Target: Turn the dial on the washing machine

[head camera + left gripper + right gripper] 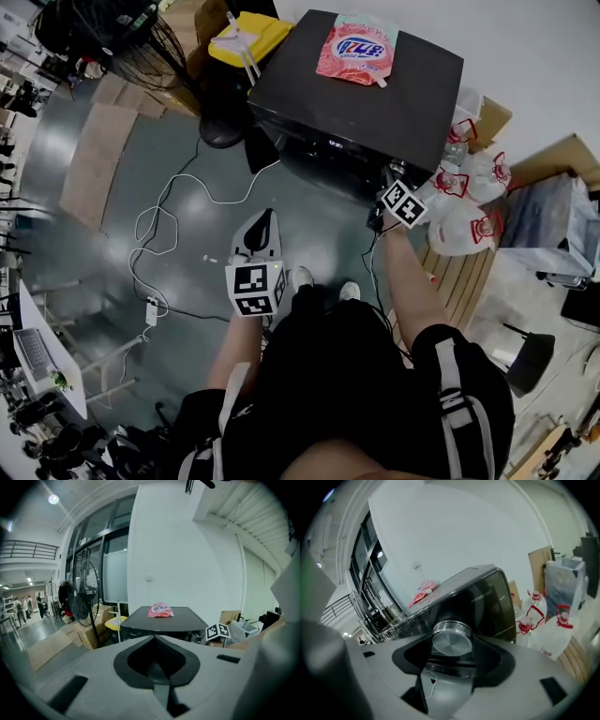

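The black washing machine stands ahead of me with a pink detergent pouch lying on its lid. My right gripper reaches its front panel at the right corner. In the right gripper view the silver dial sits in the notch between the jaws of my right gripper, which press on both of its sides. My left gripper hangs back over the floor, well short of the machine. In its own view my left gripper has its jaws together with nothing held, and the machine shows beyond.
White jugs with red labels stand on a wooden pallet right of the machine. A black standing fan and a yellow box are to its left. White cables trail over the grey floor.
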A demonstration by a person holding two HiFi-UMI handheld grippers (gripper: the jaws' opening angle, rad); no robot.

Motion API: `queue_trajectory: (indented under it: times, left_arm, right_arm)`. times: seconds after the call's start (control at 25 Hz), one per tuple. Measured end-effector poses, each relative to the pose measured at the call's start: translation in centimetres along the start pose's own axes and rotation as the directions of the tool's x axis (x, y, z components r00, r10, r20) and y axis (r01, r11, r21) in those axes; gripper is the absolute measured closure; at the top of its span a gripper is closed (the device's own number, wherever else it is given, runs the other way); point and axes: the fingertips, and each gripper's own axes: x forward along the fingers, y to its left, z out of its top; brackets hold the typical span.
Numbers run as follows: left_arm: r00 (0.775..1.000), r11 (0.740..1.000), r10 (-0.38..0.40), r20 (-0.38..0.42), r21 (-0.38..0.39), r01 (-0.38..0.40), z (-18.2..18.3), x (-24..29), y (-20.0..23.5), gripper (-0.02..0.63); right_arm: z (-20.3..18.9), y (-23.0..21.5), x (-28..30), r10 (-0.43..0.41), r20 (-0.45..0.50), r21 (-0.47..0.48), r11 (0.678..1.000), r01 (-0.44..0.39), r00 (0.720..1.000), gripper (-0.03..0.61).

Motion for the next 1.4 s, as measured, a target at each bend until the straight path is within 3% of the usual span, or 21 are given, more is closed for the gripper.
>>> queue_trajectory:
  times: [0.32,0.52,0.6,0.68,0.76,1.04,1.12,1.16,1.2,1.28,1.32,1.36,1.4]
  left_arm:
    - [1.000,1.000,0.010,0.006,0.001,-0.010,0.0,-0.6,-0.7,0.618]
    - [1.000,1.000,0.024,0.006,0.002,-0.025,-0.2,-1.1,-0.6,0.618]
    - [1.000,1.000,0.029,0.007,0.000,-0.029,-0.3,-1.4,-0.5,0.618]
    - [0.999,0.999,0.034,0.008,-0.001,-0.034,-0.3,-1.6,-0.3,0.618]
    - [0.999,0.999,0.037,0.006,-0.001,-0.037,-0.5,-1.8,-0.2,0.618]
    - [0.999,0.999,0.039,-0.003,-0.001,-0.039,-1.1,-2.2,-0.1,0.618]
    - [0.999,0.999,0.038,-0.007,-0.001,-0.038,-1.2,-2.2,-0.1,0.618]
    - [0.999,0.999,0.038,-0.009,0.000,-0.038,-1.3,-2.3,0.0,0.618]
    - [0.999,0.999,0.037,-0.011,0.000,-0.037,-1.4,-2.3,0.1,0.618]
    - [0.999,0.999,0.036,-0.013,0.002,-0.036,-1.5,-2.4,0.2,0.618]
    - [0.999,0.999,0.035,-0.014,0.003,-0.035,-1.6,-2.5,0.3,0.618]
    - [0.999,0.999,0.035,-0.015,0.003,-0.035,-1.7,-2.6,0.4,0.618]
    - [0.999,0.999,0.034,-0.015,0.004,-0.034,-1.8,-2.6,0.5,0.618]
  right_arm:
    - [0.1,-0.2,0.0,0.028,0.010,0.035,0.999,-0.028,1.000,0.310]
    - [0.0,-0.4,0.1,0.074,0.019,0.149,0.986,-0.076,0.997,0.310]
    - [-0.1,-0.6,0.2,0.136,0.035,0.295,0.945,-0.140,0.990,0.310]
    - [-0.3,-0.6,0.2,0.220,0.076,0.468,0.853,-0.230,0.973,0.310]
    - [-0.4,-0.7,0.2,0.266,0.114,0.559,0.779,-0.283,0.957,0.311]
    - [-0.4,-0.8,0.2,0.281,0.159,0.595,0.738,-0.319,0.946,0.311]
    - [-0.4,-0.8,0.3,0.284,0.177,0.621,0.710,-0.331,0.942,0.311]
    - [-0.5,-0.8,0.3,0.289,0.194,0.661,0.667,-0.343,0.937,0.311]
    - [-0.7,-0.8,0.3,0.298,0.221,0.722,0.590,-0.361,0.929,0.310]
    - [-1.1,-0.9,0.3,0.307,0.298,0.833,0.380,-0.403,0.904,0.310]
    - [-1.2,-1.0,0.3,0.301,0.331,0.856,0.302,-0.418,0.894,0.310]
    - [-1.3,-1.0,0.2,0.292,0.350,0.865,0.262,-0.427,0.890,0.311]
    - [-1.3,-1.1,0.2,0.282,0.357,0.868,0.253,-0.428,0.891,0.310]
